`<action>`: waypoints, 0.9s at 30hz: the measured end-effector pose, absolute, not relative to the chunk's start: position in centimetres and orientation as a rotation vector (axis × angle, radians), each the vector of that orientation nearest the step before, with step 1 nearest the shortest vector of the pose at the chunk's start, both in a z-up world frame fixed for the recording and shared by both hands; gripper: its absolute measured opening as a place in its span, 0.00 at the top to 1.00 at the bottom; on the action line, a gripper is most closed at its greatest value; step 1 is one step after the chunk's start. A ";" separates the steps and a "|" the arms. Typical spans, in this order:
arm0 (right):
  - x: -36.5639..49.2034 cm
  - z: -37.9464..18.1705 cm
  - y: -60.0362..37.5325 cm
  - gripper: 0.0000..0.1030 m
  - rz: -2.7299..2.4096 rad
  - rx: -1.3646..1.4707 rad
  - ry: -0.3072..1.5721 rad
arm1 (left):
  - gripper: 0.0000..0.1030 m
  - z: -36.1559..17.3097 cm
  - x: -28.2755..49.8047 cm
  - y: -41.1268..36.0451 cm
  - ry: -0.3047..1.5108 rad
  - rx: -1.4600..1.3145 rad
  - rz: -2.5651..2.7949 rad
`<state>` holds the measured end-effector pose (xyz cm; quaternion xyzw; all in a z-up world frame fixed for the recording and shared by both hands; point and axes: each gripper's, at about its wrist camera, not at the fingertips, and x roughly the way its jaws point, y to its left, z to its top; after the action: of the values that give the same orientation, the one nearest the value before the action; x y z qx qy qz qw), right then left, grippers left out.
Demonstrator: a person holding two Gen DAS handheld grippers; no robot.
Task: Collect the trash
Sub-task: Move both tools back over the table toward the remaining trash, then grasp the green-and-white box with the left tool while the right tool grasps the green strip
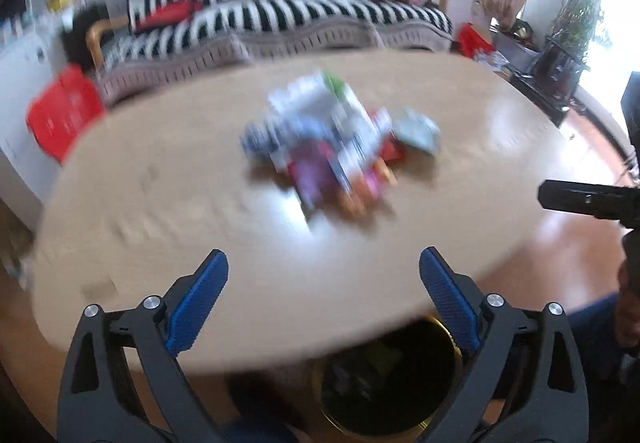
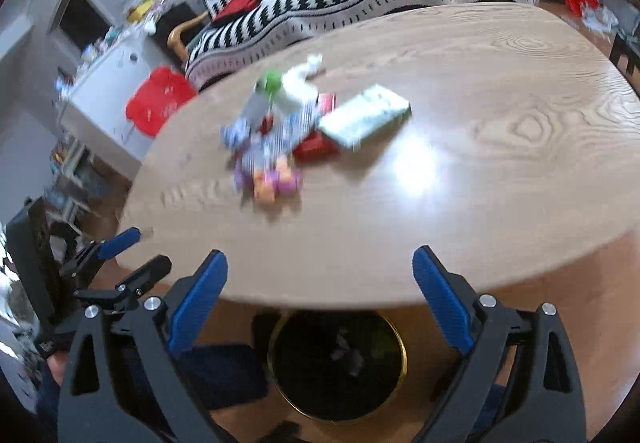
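A pile of trash [image 1: 328, 139] lies in the middle of the round wooden table [image 1: 160, 203]: wrappers, small boxes, a white crumpled paper and a green piece, all blurred. It also shows in the right wrist view [image 2: 288, 127], with a pale green flat box [image 2: 366, 115] at its right. My left gripper [image 1: 324, 271] is open and empty above the table's near edge. My right gripper [image 2: 320, 267] is open and empty over the near edge. A dark bin with a gold rim [image 2: 338, 363] stands on the floor below the table edge, also in the left wrist view [image 1: 388, 379].
A black-and-white striped sofa [image 1: 280, 19] stands behind the table. A red container [image 1: 60, 115] sits at the left by a white cabinet [image 2: 104, 83]. Plants [image 1: 576, 23] stand by the bright window at right. The left gripper [image 2: 116, 263] shows low left in the right wrist view.
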<state>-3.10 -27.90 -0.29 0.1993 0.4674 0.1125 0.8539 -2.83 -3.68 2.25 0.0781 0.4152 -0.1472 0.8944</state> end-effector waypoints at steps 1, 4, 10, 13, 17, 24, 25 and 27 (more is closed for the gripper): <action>-1.6 -0.3 -28.3 0.12 0.234 0.450 0.994 | 0.08 2.9 -1.2 -4.2 0.845 0.192 -0.303; 3.0 -1.0 -29.6 0.12 0.224 0.560 1.030 | 0.08 3.8 3.1 -5.3 0.833 0.226 -0.345; 8.3 -4.3 -31.1 0.12 0.172 0.646 1.084 | 0.08 1.8 10.0 -8.3 0.752 0.407 -0.369; 9.6 -5.8 -31.4 0.12 0.163 0.692 1.107 | 0.08 0.0 12.2 -9.0 0.781 0.417 -0.411; 11.2 -7.3 -30.6 0.12 0.183 0.718 1.140 | 0.08 -2.6 14.7 -10.3 0.828 0.471 -0.440; 12.7 -9.9 -29.9 0.36 0.231 0.811 1.184 | 0.17 -4.1 16.8 -10.9 0.854 0.419 -0.471; 12.8 -10.1 -30.0 0.51 0.242 0.832 1.184 | 0.30 -4.3 17.1 -11.0 0.871 0.410 -0.478; 12.8 -10.6 -30.4 0.71 0.269 0.883 1.182 | 0.35 -4.2 17.1 -11.1 0.860 0.402 -0.455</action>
<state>12.80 -30.38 -10.59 0.4013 0.5370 0.1224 0.7318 17.12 -11.10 -4.23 0.1917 0.4106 -0.2171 0.8646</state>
